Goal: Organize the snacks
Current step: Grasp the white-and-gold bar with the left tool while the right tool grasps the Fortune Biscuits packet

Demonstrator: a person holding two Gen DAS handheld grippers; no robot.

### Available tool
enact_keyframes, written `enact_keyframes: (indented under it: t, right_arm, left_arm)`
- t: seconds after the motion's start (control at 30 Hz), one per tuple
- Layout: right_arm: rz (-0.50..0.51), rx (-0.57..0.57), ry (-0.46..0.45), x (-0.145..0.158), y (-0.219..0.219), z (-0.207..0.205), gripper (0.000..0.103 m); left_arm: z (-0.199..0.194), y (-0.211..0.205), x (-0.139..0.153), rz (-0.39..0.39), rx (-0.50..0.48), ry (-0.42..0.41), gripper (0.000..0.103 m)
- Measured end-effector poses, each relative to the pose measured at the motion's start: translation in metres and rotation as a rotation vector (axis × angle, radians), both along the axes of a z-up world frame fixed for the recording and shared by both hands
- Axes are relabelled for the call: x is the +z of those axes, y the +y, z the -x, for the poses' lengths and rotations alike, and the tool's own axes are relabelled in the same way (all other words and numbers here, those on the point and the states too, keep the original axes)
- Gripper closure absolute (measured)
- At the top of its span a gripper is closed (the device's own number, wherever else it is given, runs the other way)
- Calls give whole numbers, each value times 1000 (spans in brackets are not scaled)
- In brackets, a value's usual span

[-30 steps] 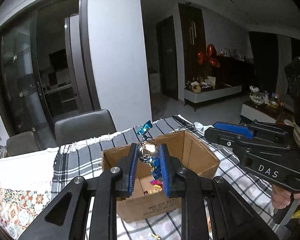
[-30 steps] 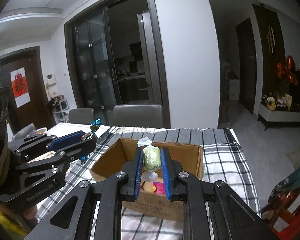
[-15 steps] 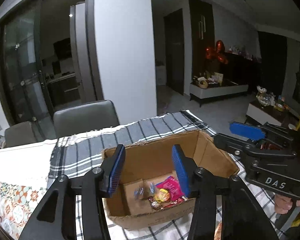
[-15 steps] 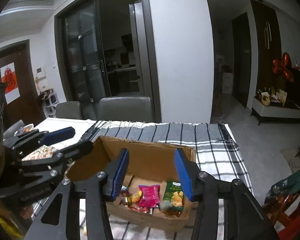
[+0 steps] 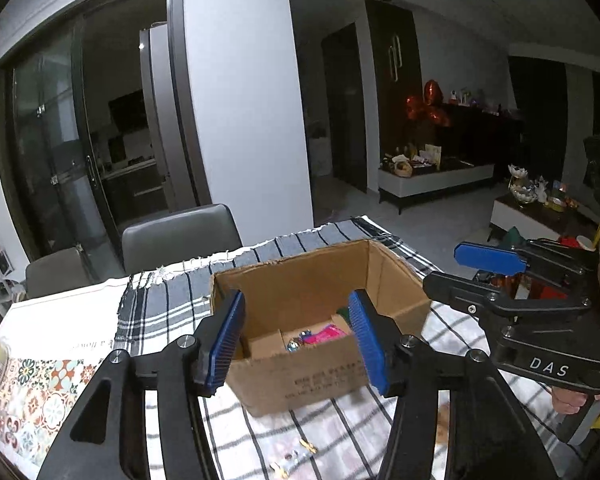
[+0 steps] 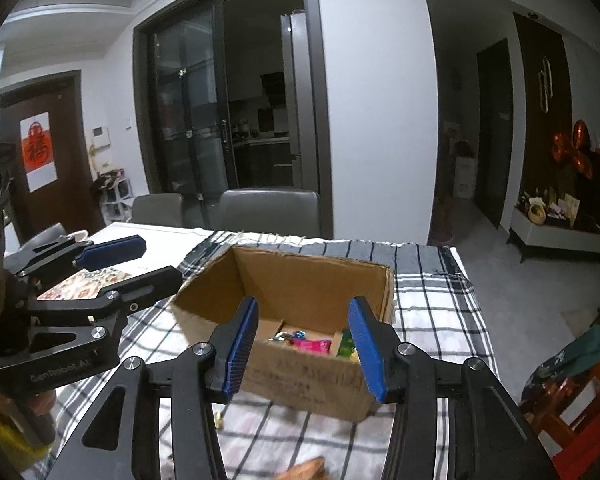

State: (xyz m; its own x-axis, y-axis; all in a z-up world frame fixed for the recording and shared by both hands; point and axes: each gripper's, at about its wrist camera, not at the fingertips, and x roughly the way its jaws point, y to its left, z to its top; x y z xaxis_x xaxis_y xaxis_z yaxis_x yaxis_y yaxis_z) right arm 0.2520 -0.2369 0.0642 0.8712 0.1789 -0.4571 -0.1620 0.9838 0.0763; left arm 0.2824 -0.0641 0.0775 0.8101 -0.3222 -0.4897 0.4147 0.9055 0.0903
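Left gripper (image 5: 296,334) spread, jaws just widened, nothing between. Cardboard box (image 5: 324,376) on checked cloth (image 5: 160,312); snacks (image 6: 312,342) inside, half hidden behind near wall. Right gripper (image 6: 303,338) likewise parted, empty. Small wrapped sweets (image 5: 296,454) blurred at bottom edge.

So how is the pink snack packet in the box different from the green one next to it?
The pink packet lies in the middle of the cardboard box; the green packet sits at its right, partly hidden behind a blue gripper pad. Pink looks plain; green shows yellow patches. Both are small wrapped snacks inside.
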Motion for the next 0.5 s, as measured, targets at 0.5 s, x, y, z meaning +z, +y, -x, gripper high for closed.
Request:
enact_keyframes:
  t: [0.5]
  right_arm:
    - [53, 43, 6, -25, 9, 63, 55]
  left_arm:
    - [83, 9, -28, -61, 61, -52, 47]
